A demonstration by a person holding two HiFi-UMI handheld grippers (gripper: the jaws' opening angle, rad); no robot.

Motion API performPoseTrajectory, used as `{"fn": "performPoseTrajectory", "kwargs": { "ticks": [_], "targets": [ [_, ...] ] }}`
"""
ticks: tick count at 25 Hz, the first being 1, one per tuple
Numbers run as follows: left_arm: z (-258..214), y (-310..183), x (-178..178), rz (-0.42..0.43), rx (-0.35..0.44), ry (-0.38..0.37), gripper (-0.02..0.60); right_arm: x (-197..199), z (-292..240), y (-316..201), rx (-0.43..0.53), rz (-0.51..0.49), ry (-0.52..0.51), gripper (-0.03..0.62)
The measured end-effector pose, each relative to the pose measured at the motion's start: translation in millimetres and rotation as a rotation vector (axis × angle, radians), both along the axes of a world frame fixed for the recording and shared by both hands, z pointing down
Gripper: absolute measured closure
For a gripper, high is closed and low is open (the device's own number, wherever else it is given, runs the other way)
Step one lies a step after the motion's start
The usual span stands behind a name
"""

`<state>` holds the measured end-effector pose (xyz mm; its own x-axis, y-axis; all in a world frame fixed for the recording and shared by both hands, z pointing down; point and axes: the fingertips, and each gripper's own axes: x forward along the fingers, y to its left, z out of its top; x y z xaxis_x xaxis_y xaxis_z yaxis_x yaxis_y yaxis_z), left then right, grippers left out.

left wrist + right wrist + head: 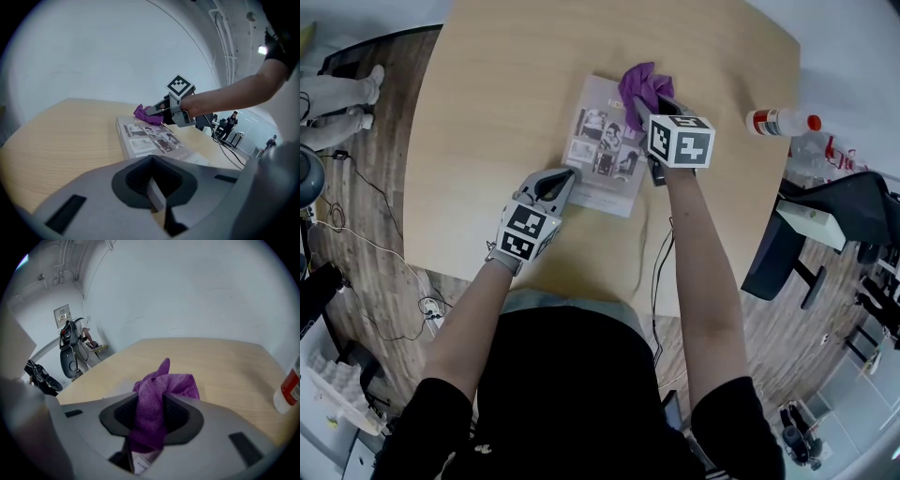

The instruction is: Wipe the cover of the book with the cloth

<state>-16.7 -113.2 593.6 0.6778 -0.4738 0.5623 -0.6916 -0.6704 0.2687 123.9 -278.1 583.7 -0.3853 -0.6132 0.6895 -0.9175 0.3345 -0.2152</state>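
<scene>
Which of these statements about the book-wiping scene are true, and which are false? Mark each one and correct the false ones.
1. The right gripper is shut on the purple cloth. True.
2. The left gripper holds a second cloth. False: its jaws are together with nothing between them.
3. The book lies flat on the wooden table. True.
4. The red-capped bottle sits on the book. False: it is on the table, off to the book's right and apart from it.
5. The cloth is at the book's near left corner. False: in the head view it is at the far right corner.
</scene>
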Motion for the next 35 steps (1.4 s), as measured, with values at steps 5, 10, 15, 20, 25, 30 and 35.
{"fn": "performPoseTrajectory", "kwargs": {
  "ticks": [5, 10, 15, 20, 25, 30, 35],
  "targets": [
    [0.7, 0.3, -0.4, -0.004, 0.005, -0.002, 0.561, 4.2, -1.7, -4.6, 0.02, 0.037, -0.043, 0.457],
    [1.2, -0.6, -0.9, -0.008, -0.003, 0.002, 0.561, 4.5, -1.5, 4.1, 0.067, 0.077, -0.03, 0.457],
    [1.8, -0.2, -1.2, -0.018, 0.0, 0.001, 0.563, 1.3, -0.1, 24.9, 0.069, 0.062, -0.022, 0.457],
    [2.0, 0.0, -1.3, -0.024, 0.006, 0.003, 0.561, -3.4, 1.0, 53.2, 0.074, 0.048, -0.021, 0.459],
    [2.1, 0.1, -1.5, -0.025, 0.0, 0.01, 0.563, -12.1, 1.8, 89.1, 0.075, 0.013, -0.021, 0.459],
    [2.4, -0.1, -1.6, -0.03, 0.008, 0.009, 0.561, -19.3, 2.4, 120.4, 0.075, 0.003, -0.027, 0.459],
    [2.9, -0.7, -1.1, -0.029, 0.01, 0.008, 0.561, -25.1, 3.3, 150.5, 0.068, -0.017, -0.036, 0.459]
  ]
}}
